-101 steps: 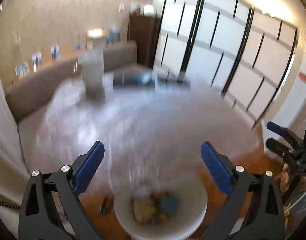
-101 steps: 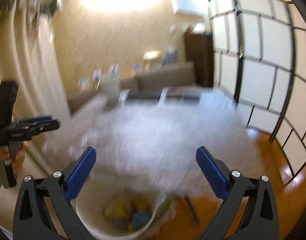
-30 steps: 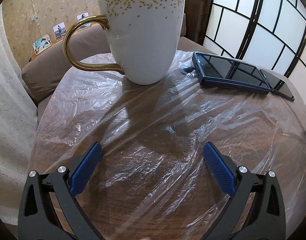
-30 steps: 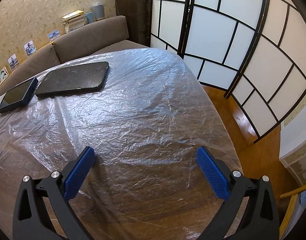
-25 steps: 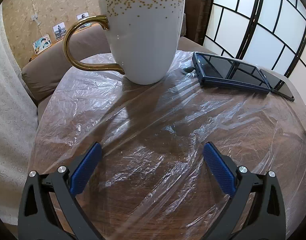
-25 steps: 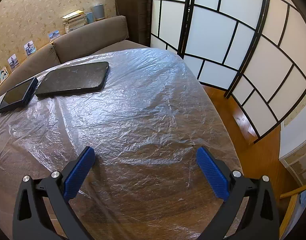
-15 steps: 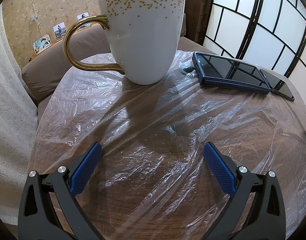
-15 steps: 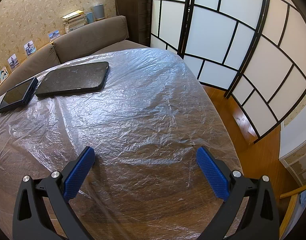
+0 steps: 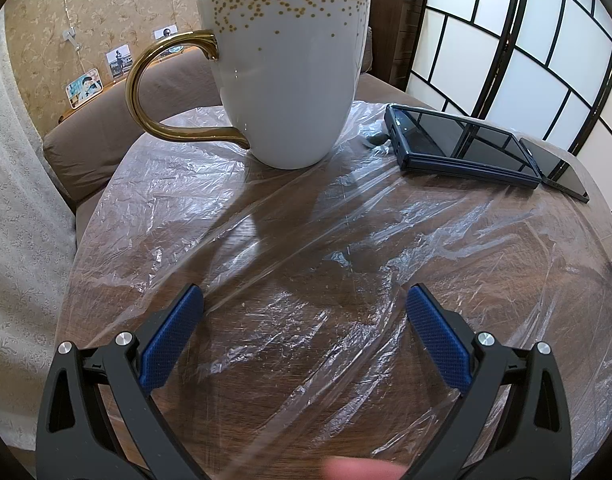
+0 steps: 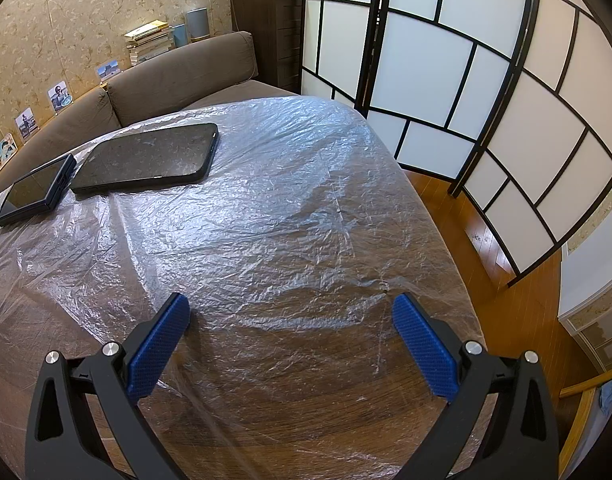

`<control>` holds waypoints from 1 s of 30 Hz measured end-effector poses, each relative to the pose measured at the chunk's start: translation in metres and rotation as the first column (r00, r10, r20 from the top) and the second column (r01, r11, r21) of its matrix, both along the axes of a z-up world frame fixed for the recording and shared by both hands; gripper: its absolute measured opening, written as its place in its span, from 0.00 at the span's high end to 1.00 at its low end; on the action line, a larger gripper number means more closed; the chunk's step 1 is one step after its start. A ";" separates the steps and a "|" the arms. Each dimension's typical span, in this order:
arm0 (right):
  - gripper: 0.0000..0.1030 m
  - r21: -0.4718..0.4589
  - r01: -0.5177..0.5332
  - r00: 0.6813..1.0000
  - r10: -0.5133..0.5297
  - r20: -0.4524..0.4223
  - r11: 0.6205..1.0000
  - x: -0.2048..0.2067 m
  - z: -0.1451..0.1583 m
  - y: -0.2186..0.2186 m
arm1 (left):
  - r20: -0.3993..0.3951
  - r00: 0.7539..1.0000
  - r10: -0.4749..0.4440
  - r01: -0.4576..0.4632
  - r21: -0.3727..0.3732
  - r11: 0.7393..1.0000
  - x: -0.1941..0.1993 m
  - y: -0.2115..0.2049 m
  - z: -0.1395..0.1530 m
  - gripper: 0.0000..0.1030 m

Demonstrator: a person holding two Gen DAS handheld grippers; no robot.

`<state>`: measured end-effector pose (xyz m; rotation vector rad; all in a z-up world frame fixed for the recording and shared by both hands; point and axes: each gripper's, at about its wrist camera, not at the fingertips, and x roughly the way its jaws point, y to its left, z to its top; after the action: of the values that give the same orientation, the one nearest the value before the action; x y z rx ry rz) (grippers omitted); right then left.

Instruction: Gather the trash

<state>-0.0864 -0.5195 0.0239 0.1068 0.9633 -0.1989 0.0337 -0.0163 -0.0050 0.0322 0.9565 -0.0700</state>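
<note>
No loose trash or bin shows in either view now. My left gripper (image 9: 304, 312) is open and empty, low over a round wooden table (image 9: 266, 380) covered with crinkled clear plastic sheet (image 9: 385, 220). A white mug (image 9: 286, 72) with gold dots and a gold handle stands just beyond it. My right gripper (image 10: 288, 320) is open and empty over the plastic-covered table (image 10: 266, 380) near its right side.
A folded dark blue device (image 9: 461, 148) (image 10: 36, 190) and a black phone (image 10: 146, 160) (image 9: 561, 172) lie on the table's far part. A brown sofa (image 10: 178, 76) stands behind. Sliding panel doors (image 10: 445, 60) and orange wood floor (image 10: 485, 248) lie to the right.
Since 3.4 s ago both grippers moved from above the white bin with colourful trash to low over the table. Over the last second nothing has moved.
</note>
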 end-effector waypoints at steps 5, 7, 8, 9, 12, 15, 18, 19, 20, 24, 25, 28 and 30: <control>0.04 0.000 0.000 1.000 0.000 0.000 1.000 0.000 0.000 0.000 | 0.000 1.000 0.000 0.000 -0.001 1.000 0.000 0.000 0.000 0.01; 0.04 0.000 0.000 1.000 0.000 0.000 1.000 0.000 0.000 0.000 | -0.001 1.000 0.001 -0.001 -0.004 1.000 0.001 0.000 -0.001 0.01; 0.04 0.000 0.000 1.000 0.000 0.000 1.000 0.000 0.000 0.000 | -0.001 1.000 0.001 -0.001 -0.003 1.000 0.001 0.001 0.000 0.01; 0.04 0.000 0.000 1.000 0.000 0.000 1.000 0.000 0.000 0.000 | -0.001 1.000 0.000 0.000 -0.004 1.000 0.000 0.000 0.000 0.01; 0.04 0.000 0.000 1.000 0.000 0.000 1.000 0.000 0.000 0.000 | -0.002 1.000 0.000 0.000 -0.006 1.000 0.001 0.001 -0.001 0.01; 0.04 0.000 0.000 1.000 0.000 0.000 1.000 0.000 0.000 0.000 | -0.002 1.000 0.000 0.000 -0.006 1.000 0.002 0.003 -0.001 0.01; 0.04 0.000 0.000 1.000 0.000 0.000 1.000 0.000 0.000 0.000 | -0.002 1.000 0.000 0.000 -0.007 1.000 0.002 0.003 -0.001 0.01; 0.04 0.000 0.000 1.000 0.000 0.000 1.000 0.000 0.000 0.000 | -0.002 1.000 0.000 0.000 -0.007 1.000 0.002 0.002 -0.001 0.01; 0.04 0.000 0.000 1.000 0.000 0.000 1.000 0.000 0.000 0.000 | -0.002 1.000 0.000 0.000 -0.007 1.000 0.002 0.002 -0.001 0.01; 0.04 0.000 0.000 1.000 0.000 0.000 1.000 0.000 0.000 0.000 | -0.002 1.000 0.000 0.000 -0.006 1.000 0.002 0.002 -0.001 0.01; 0.04 0.000 0.000 1.000 0.000 0.000 1.000 0.000 0.000 0.000 | -0.002 1.000 0.000 0.000 -0.007 1.000 0.002 0.002 -0.001 0.01; 0.04 0.000 0.000 1.000 0.000 0.000 1.000 0.000 0.000 0.000 | -0.002 1.000 0.000 0.000 -0.007 1.000 0.002 0.002 -0.001 0.01; 0.04 0.000 0.000 1.000 0.000 0.000 1.000 0.000 0.000 0.000 | -0.002 1.000 0.000 0.000 -0.007 1.000 0.002 0.002 -0.001 0.01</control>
<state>-0.0865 -0.5198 0.0239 0.1067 0.9634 -0.1986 0.0353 -0.0139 -0.0062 0.0259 0.9582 -0.0730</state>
